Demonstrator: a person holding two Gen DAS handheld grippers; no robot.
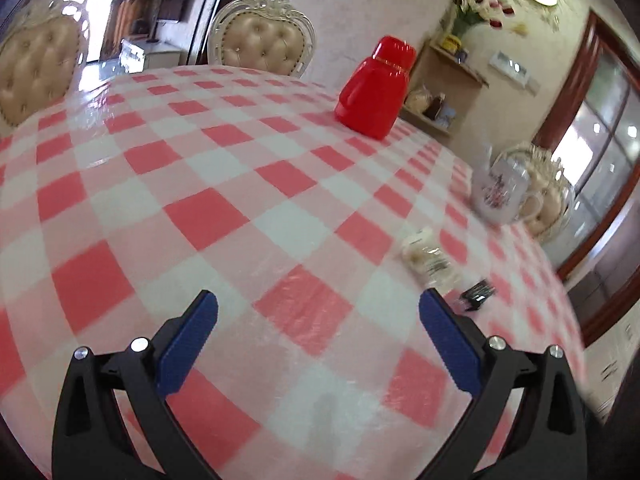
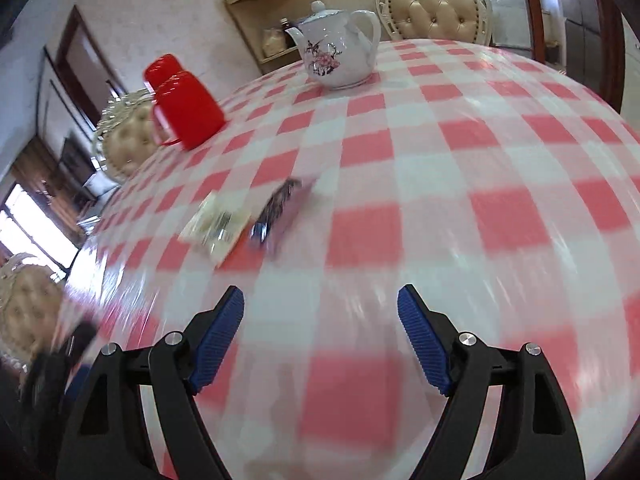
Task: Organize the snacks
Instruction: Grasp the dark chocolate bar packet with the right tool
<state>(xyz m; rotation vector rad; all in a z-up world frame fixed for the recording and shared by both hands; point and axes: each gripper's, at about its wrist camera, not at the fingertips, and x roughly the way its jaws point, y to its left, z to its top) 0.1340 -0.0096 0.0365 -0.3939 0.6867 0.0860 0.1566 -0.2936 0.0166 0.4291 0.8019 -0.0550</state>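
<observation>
Snack packets, pale (image 2: pixel 214 226) and dark (image 2: pixel 280 208), lay side by side before the teapot (image 2: pixel 340 54), ahead-left of the empty, spread right gripper (image 2: pixel 320 300); the left gripper (image 1: pixel 318 304) gaped too.

Both claws: black arms w/ ribbed blue pads (image 1: pixel 188 344), silver screws (image 2: pixel 467 338).

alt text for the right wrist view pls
The open right gripper hovers empty over a red-and-white checked tablecloth. Ahead left lie two blurred snack packets, one pale, one dark; farther back stand a red jug and a floral white teapot.
</observation>
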